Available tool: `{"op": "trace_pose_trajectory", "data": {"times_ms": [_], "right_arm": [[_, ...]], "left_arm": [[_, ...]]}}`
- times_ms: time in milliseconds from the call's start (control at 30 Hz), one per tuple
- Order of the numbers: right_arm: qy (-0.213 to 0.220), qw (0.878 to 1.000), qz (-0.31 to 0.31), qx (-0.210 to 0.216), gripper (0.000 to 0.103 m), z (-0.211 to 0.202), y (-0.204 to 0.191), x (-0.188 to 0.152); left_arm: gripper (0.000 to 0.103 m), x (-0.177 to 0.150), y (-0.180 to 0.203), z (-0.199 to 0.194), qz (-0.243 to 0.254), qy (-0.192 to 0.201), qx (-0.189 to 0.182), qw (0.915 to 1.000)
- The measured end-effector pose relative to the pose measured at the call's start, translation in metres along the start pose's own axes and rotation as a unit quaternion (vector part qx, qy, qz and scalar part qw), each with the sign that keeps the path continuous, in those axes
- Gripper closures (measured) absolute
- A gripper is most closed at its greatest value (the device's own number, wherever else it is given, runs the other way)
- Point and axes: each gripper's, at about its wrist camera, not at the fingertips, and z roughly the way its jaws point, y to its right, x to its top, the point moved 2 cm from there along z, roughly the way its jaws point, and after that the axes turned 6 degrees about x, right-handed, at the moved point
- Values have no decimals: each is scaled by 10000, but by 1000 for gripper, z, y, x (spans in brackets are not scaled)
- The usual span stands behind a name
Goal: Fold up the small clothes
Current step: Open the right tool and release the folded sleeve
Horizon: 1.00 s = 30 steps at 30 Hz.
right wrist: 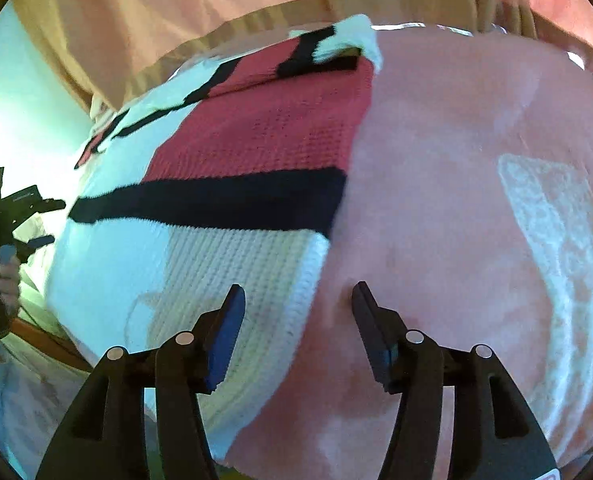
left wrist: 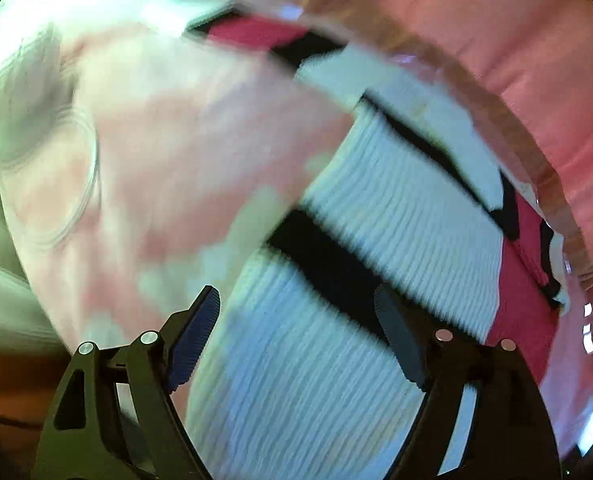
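Observation:
A knitted garment with white, black and red blocks lies flat on a pink patterned cloth that covers the table. My right gripper is open, just above the garment's near right edge, holding nothing. My left gripper is open and hovers low over the white ribbed part of the garment, near a black stripe. The left wrist view is blurred. The left gripper also shows in the right wrist view, held in a hand beside the garment's left edge.
The table's wooden rim runs behind the garment, with pink curtain-like fabric beyond it. Bright light washes out the left side. A white patterned patch marks the pink cloth at the right.

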Motion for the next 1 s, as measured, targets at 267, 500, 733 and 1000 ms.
{"op": "trace_pose_trajectory", "data": {"times_ms": [267, 500, 733, 1000], "right_arm": [[129, 9998, -74, -103, 98, -36, 1, 6], [-272, 9972, -135, -684, 97, -56, 26, -24], [437, 9897, -394, -1303, 70, -78, 24, 15], [1181, 9820, -857, -1196, 59, -61, 2, 67]], "left_arm": [[98, -30, 22, 2, 1036, -111, 451, 9935], [96, -71, 42, -8, 1505, -243, 430, 9874], [45, 39, 28, -47, 407, 679, 96, 9968], [45, 214, -30, 25, -1127, 1254, 1028, 9803]]}}
